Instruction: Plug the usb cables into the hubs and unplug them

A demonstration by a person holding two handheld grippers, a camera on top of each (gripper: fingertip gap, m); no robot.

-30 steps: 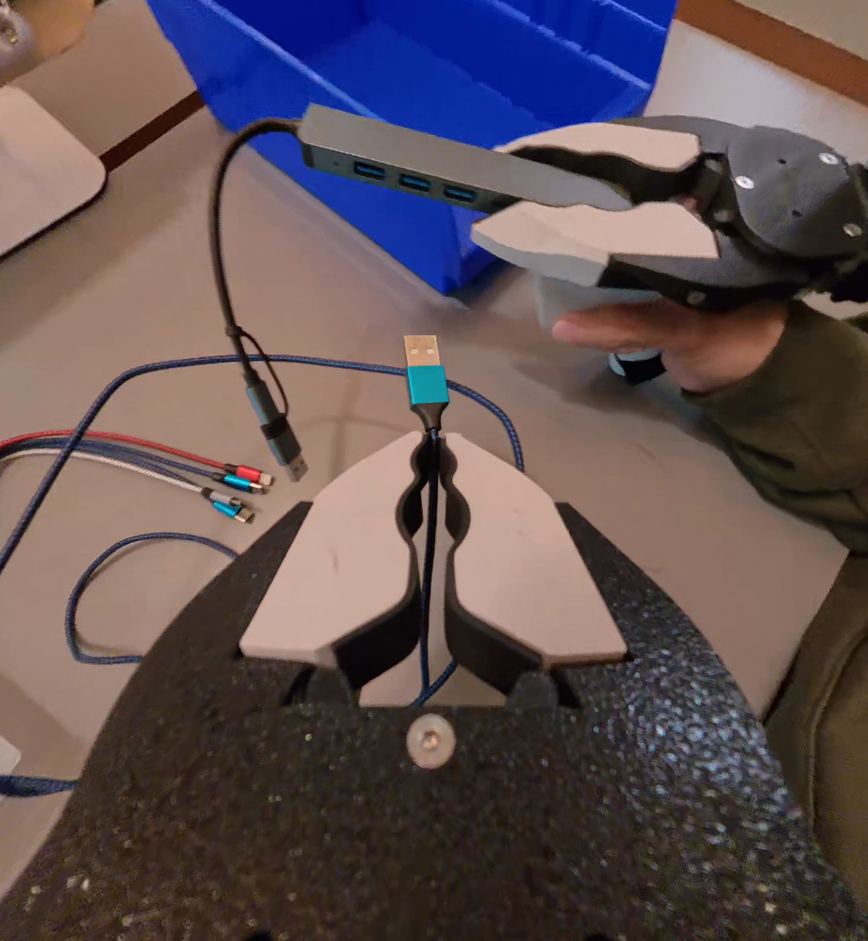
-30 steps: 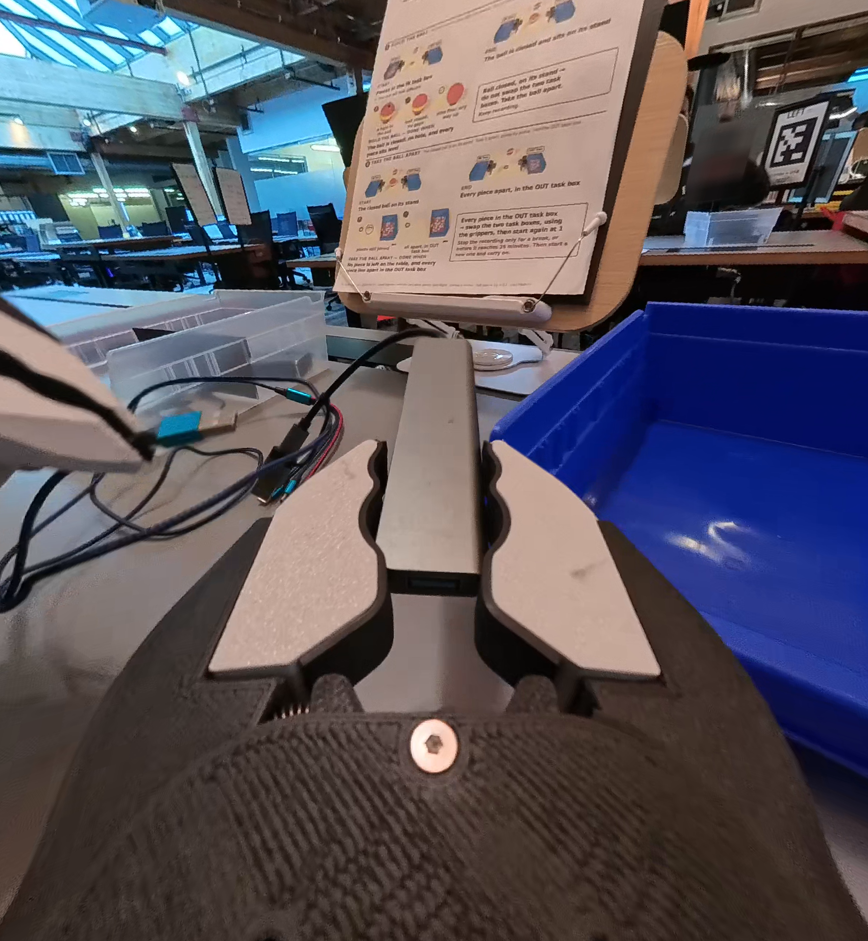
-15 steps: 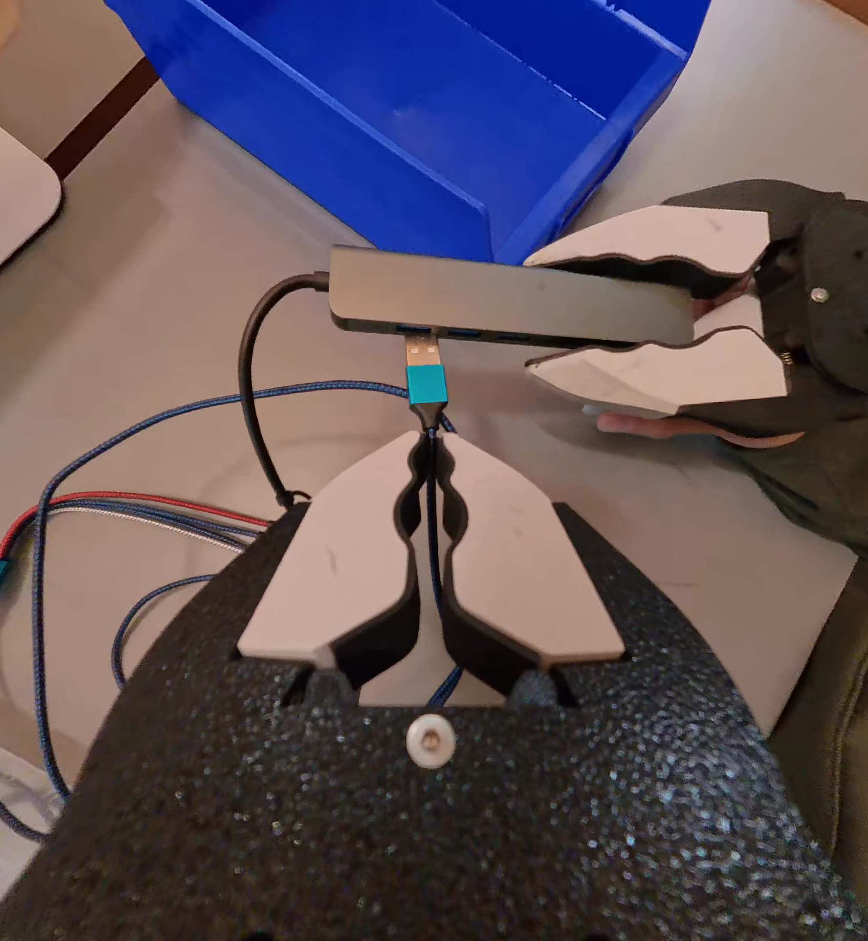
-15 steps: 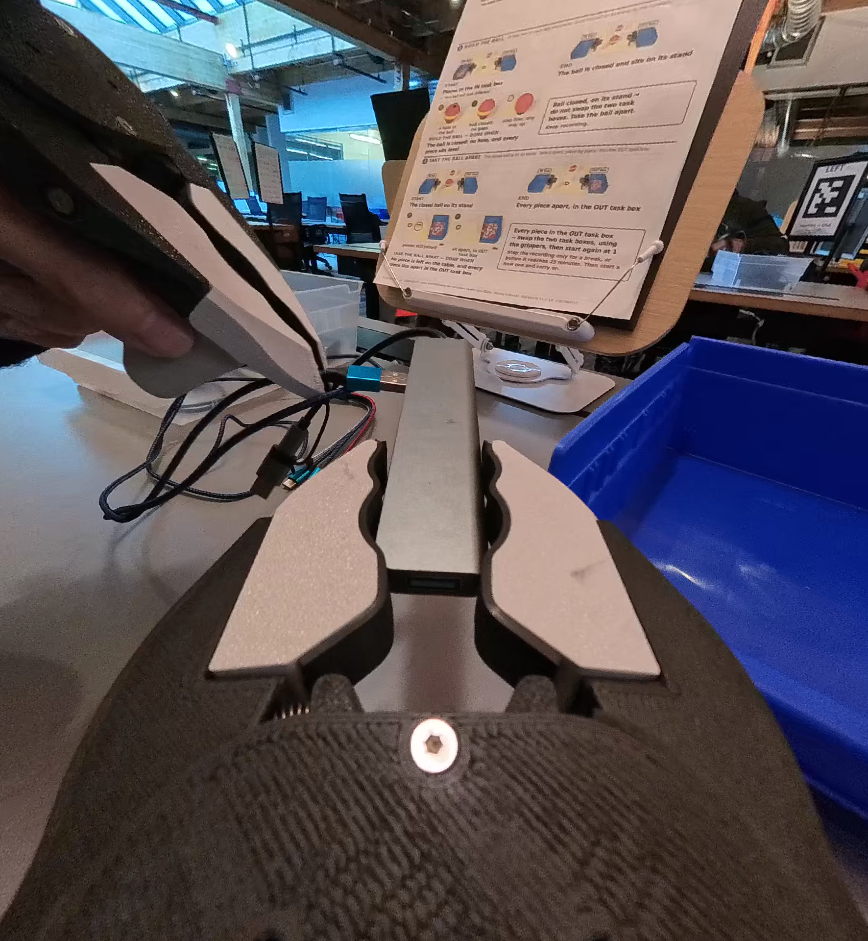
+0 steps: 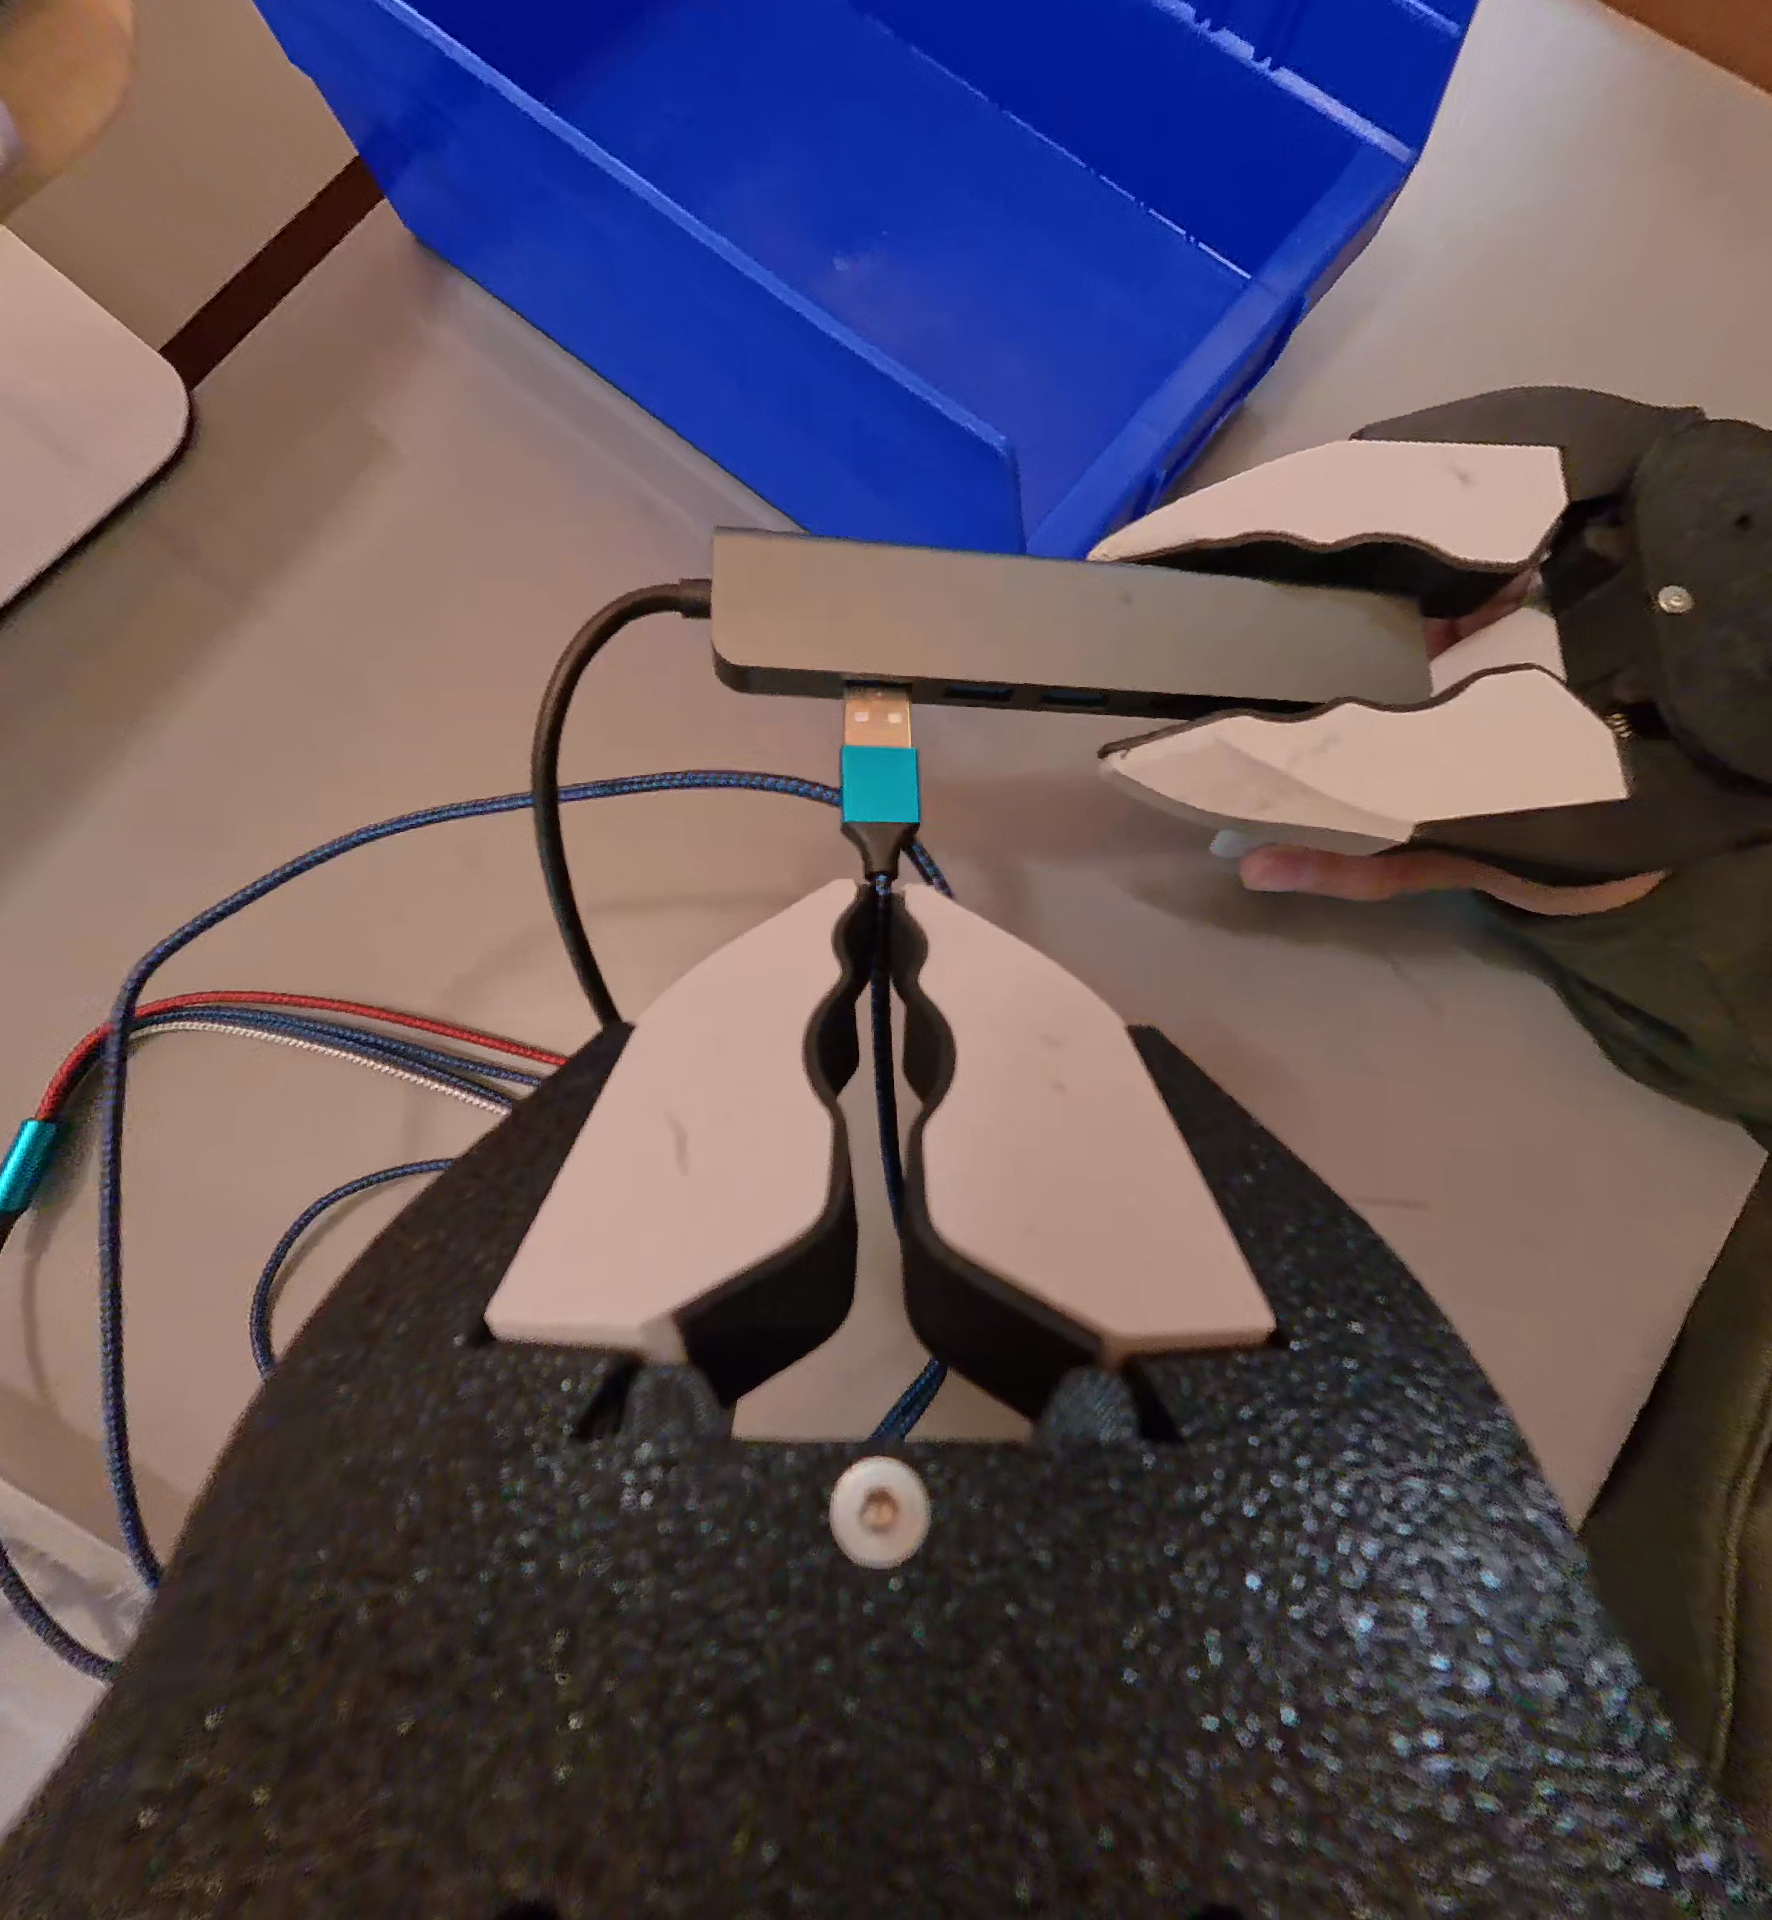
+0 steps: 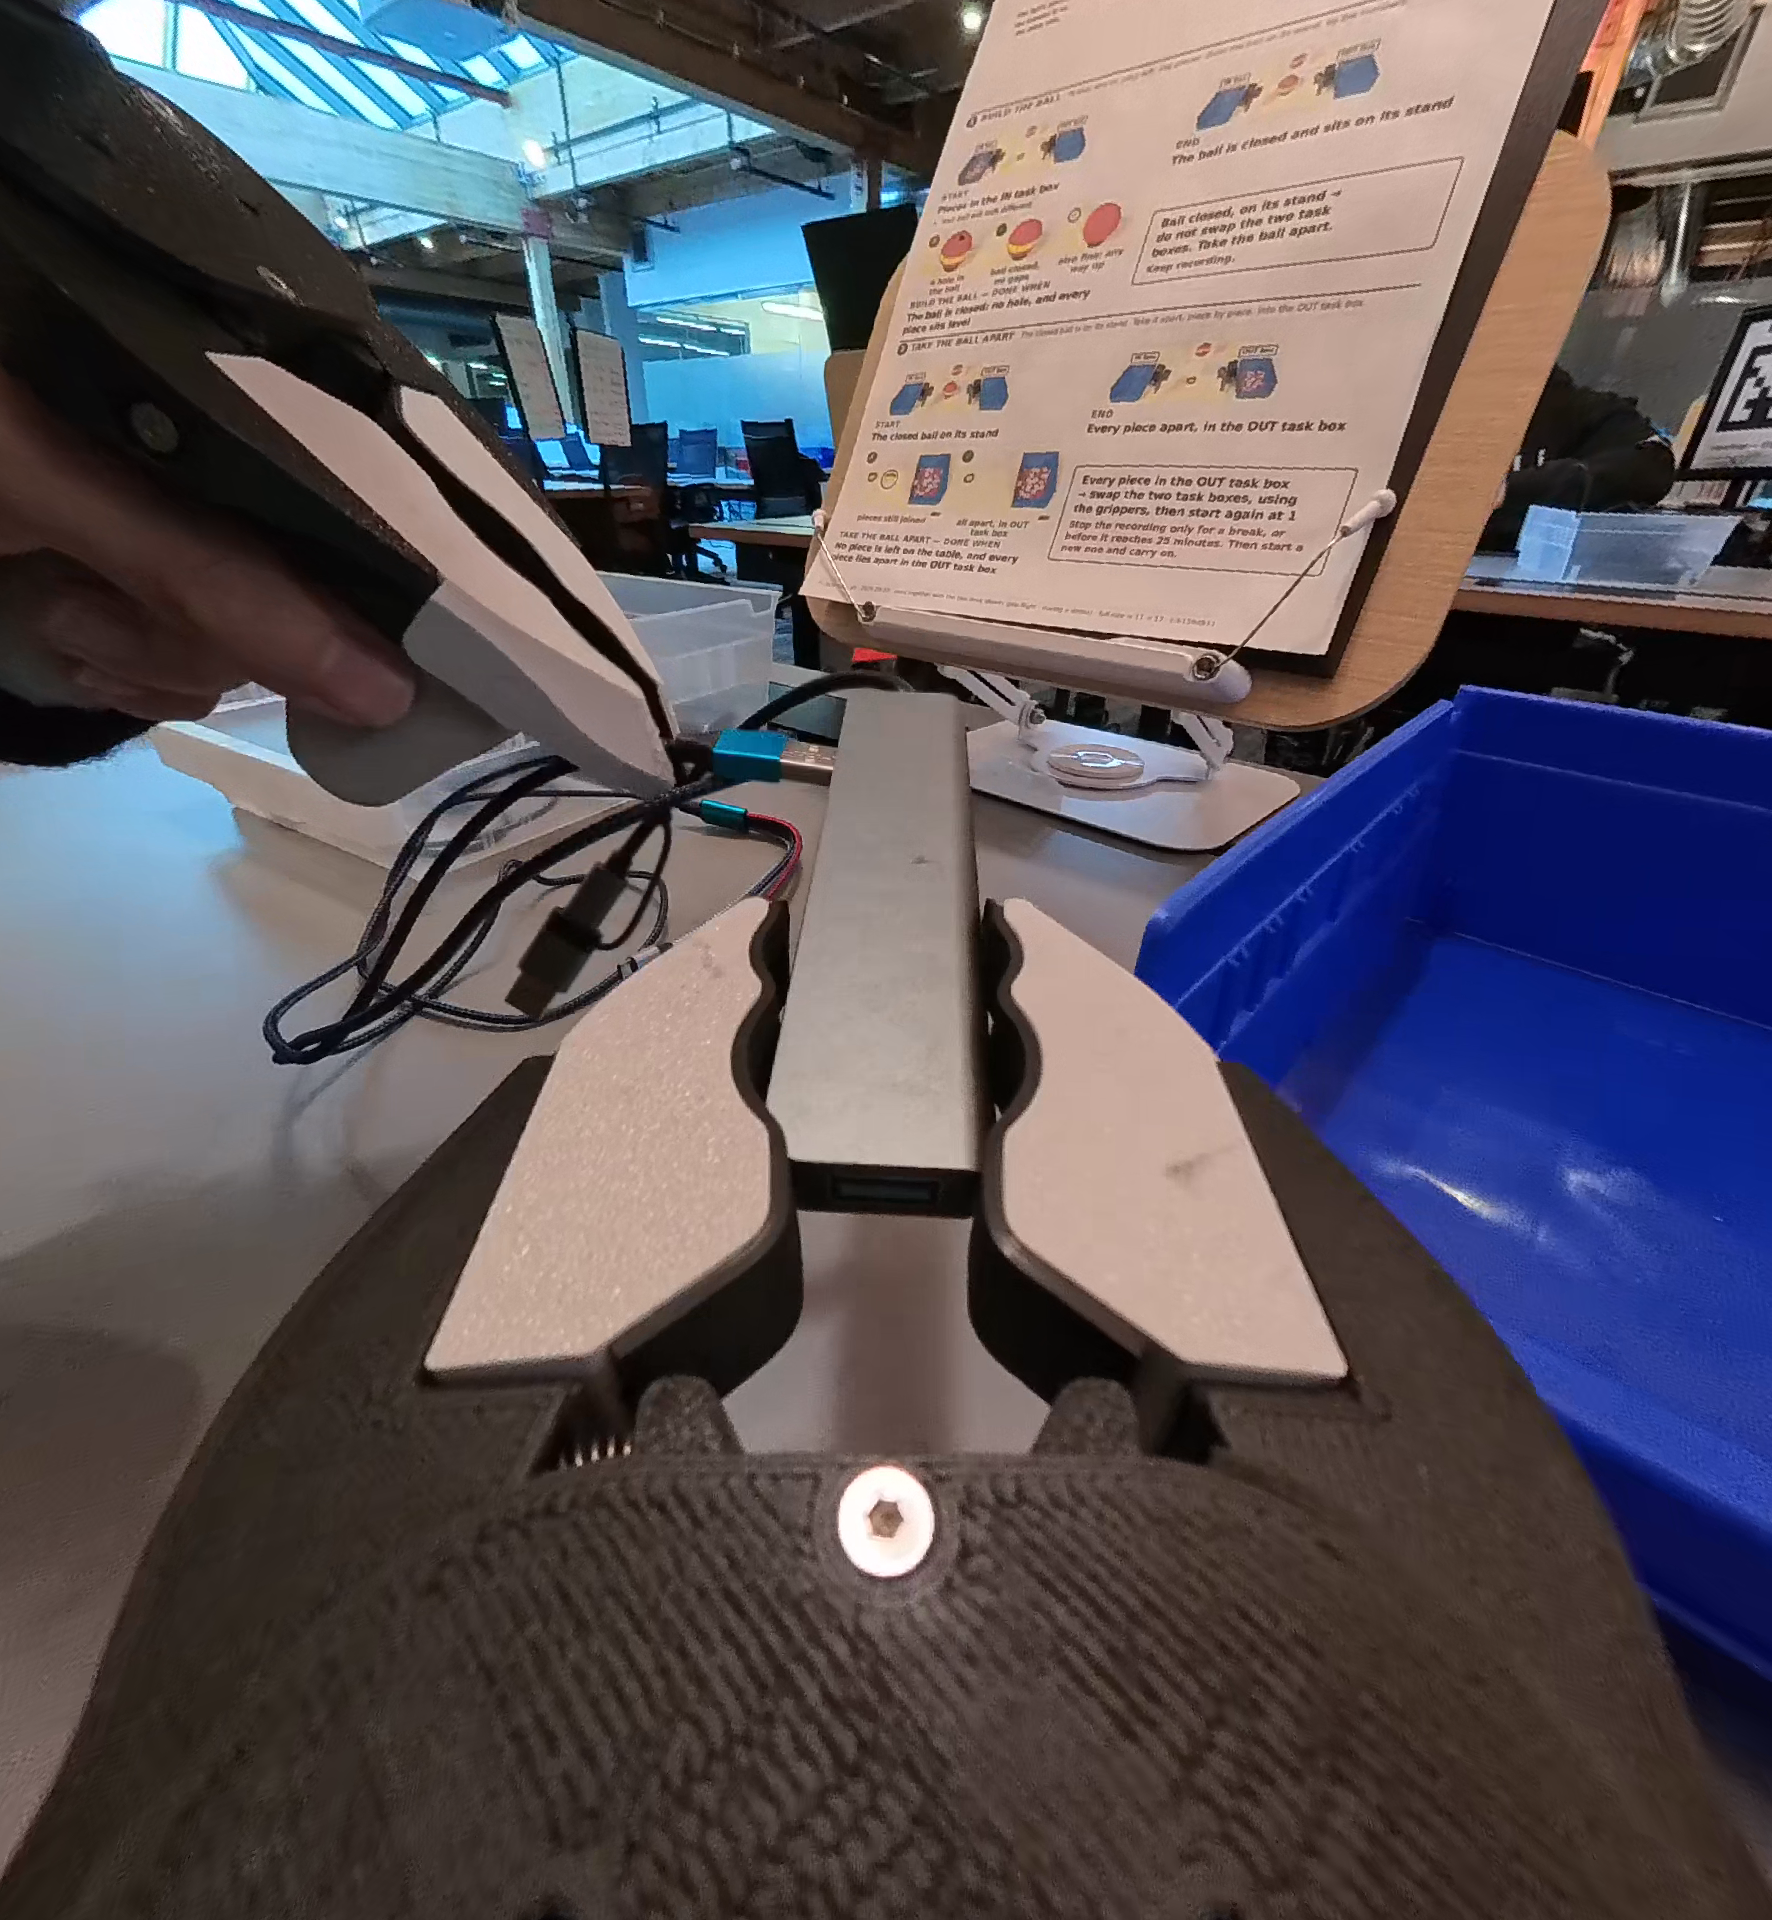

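My left gripper (image 5: 879, 891) is shut on a blue braided USB cable (image 5: 883, 1049) just behind its teal plug (image 5: 879, 784). The plug's metal tip sits at the leftmost port of the grey hub (image 5: 1058, 623), its end just inside the port's mouth. My right gripper (image 6: 884, 914) is shut on the hub (image 6: 887, 935) and holds it level above the table. In the right wrist view the left gripper (image 6: 669, 764) comes in from the left with the teal plug (image 6: 752, 755) against the hub's side. The hub's own black cable (image 5: 555, 810) hangs down to the table.
A blue bin (image 5: 861, 239) stands just behind the hub and at the right in the right wrist view (image 6: 1547, 1091). Loose red, silver and blue cables (image 5: 269, 1023) lie on the grey table (image 5: 290, 644) at left. A document stand with a printed sheet (image 6: 1162, 343) stands behind. My right fingertips sit around 7 cm from my left ones.
The hub came down and level in front of the plug. The plug moved up to the leftmost port and its tip now meets the port. Both grips have held.
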